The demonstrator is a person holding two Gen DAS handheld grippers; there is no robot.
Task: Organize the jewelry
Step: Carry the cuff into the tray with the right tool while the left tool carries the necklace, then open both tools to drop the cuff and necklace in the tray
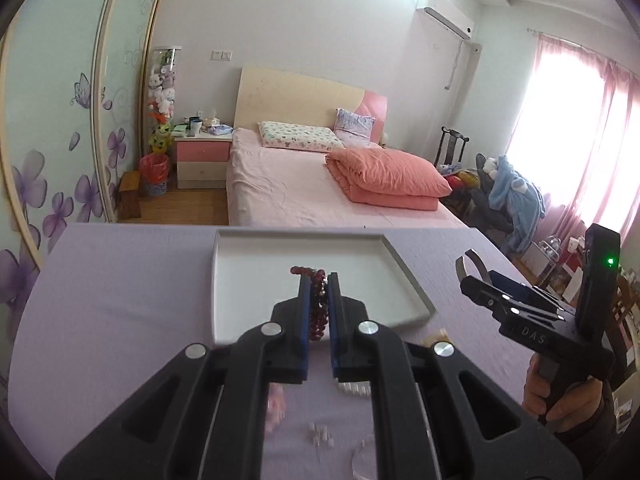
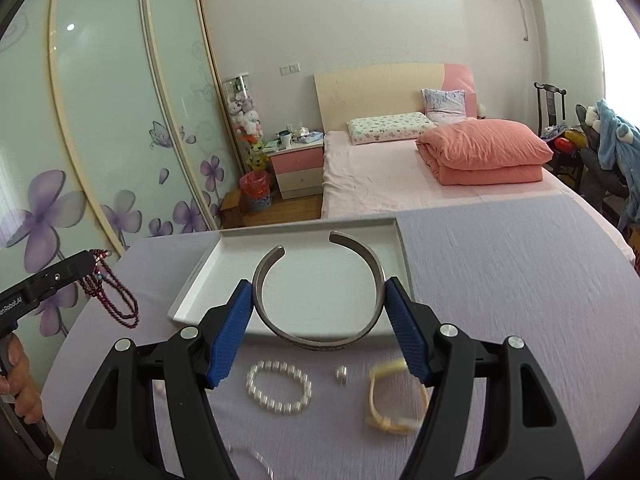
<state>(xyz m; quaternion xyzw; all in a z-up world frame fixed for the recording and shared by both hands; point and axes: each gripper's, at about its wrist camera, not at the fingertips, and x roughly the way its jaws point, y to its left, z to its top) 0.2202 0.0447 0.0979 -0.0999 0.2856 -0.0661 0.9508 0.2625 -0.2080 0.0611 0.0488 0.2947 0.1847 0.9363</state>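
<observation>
Lilac-clothed table [image 2: 500,280] with white tray [image 2: 192,292], pearl bracelet [image 2: 279,393], yellow bangle [image 2: 396,400]

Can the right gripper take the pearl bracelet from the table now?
Probably not: the right gripper is shut on the silver cuff bangle, so its jaws are occupied. The pearl bracelet lies uncovered below it.

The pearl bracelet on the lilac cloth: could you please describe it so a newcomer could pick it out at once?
Start at the shallow white rectangular tray on the lilac tablecloth. Just in front of its near edge, on the cloth, lies the closed ring of white pearl beads. Unlike the small silver ring and the cream-yellow bangle to its right, it is beaded and white.
</observation>
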